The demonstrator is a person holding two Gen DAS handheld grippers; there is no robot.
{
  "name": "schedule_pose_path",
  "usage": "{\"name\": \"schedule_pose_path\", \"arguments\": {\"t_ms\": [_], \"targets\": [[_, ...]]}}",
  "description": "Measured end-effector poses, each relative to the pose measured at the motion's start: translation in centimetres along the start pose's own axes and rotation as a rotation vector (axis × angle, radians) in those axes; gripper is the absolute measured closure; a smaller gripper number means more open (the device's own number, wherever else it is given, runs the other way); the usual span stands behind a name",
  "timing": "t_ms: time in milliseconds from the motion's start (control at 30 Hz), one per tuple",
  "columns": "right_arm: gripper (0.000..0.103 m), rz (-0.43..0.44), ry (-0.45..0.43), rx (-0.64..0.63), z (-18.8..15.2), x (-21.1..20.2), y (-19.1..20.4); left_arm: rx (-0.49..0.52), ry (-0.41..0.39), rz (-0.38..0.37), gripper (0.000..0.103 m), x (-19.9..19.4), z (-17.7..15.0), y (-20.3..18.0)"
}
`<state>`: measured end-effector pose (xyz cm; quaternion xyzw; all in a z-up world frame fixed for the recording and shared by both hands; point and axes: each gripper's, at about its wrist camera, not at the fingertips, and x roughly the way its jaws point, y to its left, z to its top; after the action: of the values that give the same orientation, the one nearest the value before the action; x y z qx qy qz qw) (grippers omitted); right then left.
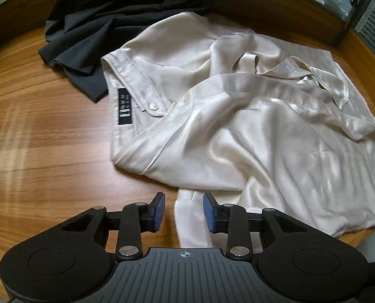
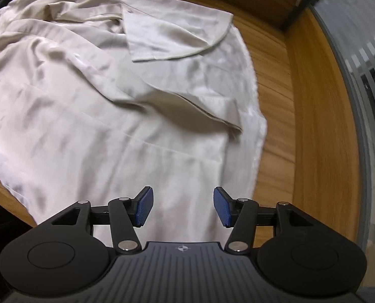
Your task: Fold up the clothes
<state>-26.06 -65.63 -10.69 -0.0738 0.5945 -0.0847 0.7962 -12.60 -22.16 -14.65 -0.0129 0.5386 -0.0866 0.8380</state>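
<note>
Your shirt is pale satin w/ a sheen, rumpled, lying on the wood worktop. Collar faces left w/ a black label and a white button showing. One short sleeve is flopped over the body; hem edge sits nearest you. A dark garment lies at the far left, touching the shirt near the collar. Left tool is released, jaws apart, a hem fold btwn them, pads not pressing. Right tool is released too, wider, hovering over the shirt's lower part, gripping nothing.
</note>
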Motion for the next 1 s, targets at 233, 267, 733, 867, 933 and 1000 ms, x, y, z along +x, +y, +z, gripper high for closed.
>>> {"name": "schedule_pose_path", "arguments": {"t_ms": [233, 267, 733, 867, 933, 1000], "targets": [[0.042, -0.017, -0.003, 0.012, -0.7, -0.1, -2.0, -0.008, 0.019, 0.024, 0.097, 1.1, -0.5, -1.2], [0.042, -0.016, -0.011, 0.008, -0.6, -0.2, -2.2, -0.012, 0.015, 0.033, 0.098, 1.0, -0.7, -1.3], [0.042, 0.101, -0.065, -0.143, 0.7, 2.2, -3.5, -0.318, 0.011, 0.248, 0.098, -5.5, -7.1, -0.8], [0.042, 0.128, -0.074, -0.191, 1.3, 2.8, -3.5, -0.401, 0.058, 0.295, 0.098, -6.0, -8.5, -1.0], [0.042, 0.138, -0.082, -0.200, 1.8, 2.8, -3.6, -0.425, 0.075, 0.315, 0.096, -6.1, -8.8, -1.1], [0.042, 0.147, -0.092, -0.206, 2.4, 2.7, -3.8, -0.429, 0.068, 0.322, 0.093, -6.2, -8.5, -1.2]]}}
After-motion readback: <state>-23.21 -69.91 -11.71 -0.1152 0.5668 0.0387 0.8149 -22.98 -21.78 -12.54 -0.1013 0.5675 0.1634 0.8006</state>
